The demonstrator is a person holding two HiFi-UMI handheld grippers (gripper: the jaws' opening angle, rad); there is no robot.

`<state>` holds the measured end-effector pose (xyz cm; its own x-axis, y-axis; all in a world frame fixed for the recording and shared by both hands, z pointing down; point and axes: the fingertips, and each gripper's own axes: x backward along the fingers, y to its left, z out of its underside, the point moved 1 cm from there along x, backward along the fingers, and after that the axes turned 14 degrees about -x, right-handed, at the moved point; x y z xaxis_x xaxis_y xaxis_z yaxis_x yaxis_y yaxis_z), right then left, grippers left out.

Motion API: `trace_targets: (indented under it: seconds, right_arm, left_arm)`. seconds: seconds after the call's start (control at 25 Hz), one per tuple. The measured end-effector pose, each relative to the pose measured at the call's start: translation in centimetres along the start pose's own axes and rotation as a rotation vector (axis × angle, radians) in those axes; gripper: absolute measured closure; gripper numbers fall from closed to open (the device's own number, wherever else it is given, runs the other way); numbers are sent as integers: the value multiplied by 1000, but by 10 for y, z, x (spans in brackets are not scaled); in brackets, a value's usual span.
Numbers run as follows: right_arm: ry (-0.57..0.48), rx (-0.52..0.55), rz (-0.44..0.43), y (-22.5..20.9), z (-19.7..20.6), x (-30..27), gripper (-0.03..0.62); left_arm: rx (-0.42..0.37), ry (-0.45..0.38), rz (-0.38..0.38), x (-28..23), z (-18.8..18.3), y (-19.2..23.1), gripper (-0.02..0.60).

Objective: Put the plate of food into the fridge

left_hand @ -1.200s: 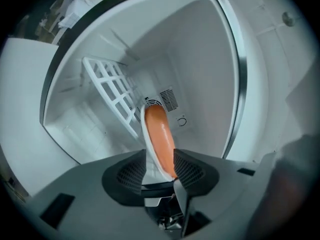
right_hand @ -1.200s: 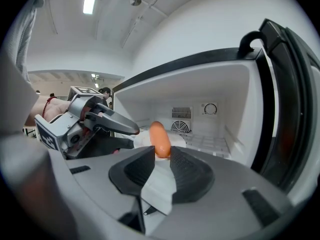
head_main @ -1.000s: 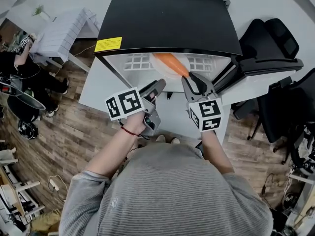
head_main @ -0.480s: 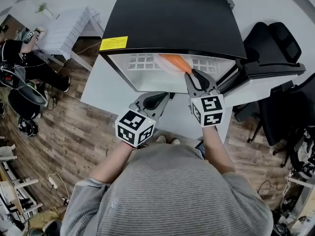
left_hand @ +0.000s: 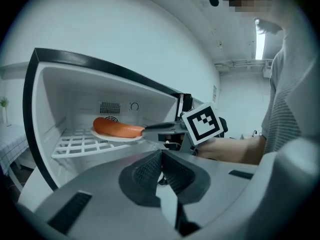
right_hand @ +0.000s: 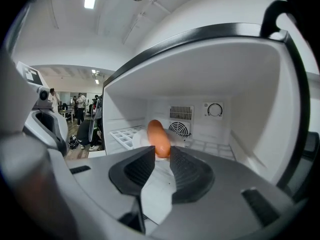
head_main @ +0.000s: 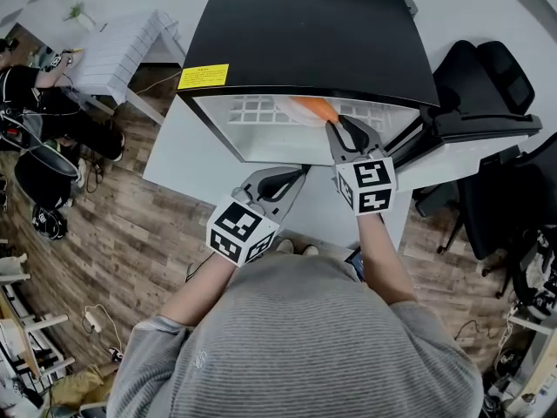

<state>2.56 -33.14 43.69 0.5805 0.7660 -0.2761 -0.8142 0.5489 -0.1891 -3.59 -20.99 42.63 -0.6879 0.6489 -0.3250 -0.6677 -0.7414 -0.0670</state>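
A: Got the round white plate (left_hand: 112,137) with the long orange sausage (left_hand: 117,128)?
B: Yes. Inside the small black-topped fridge (head_main: 305,33) with the white interior, over the white wire shelf (left_hand: 75,146), about midway between its left and right edges. Can't tell whether resting on the wires or just above.
A: Held by which?
B: By the right gripper (head_main: 333,127): clamped on the plate's near rim, reaching in through the open front, roughly level.
A: And the left gripper (head_main: 296,174)?
B: Clenched tight on nothing. Outside the fridge, before its front edge, lower and left of the right one, over the front edge of the white table (head_main: 174,159) carrying the fridge.
A: Fridge door (head_main: 470,124)?
B: Swung open at the fridge's right side.
A: Anything else?
B: Just black office chairs (head_main: 487,68) right of the fridge, wood-plank floor (head_main: 130,225) on the left.
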Motion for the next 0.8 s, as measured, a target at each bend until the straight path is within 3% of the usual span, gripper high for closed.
trace_targets:
  seconds: [0.8]
  right_arm:
    - [-21, -23, -42, 1, -2, -14, 493]
  left_arm:
    - [23, 4, -7, 6, 5, 2, 571]
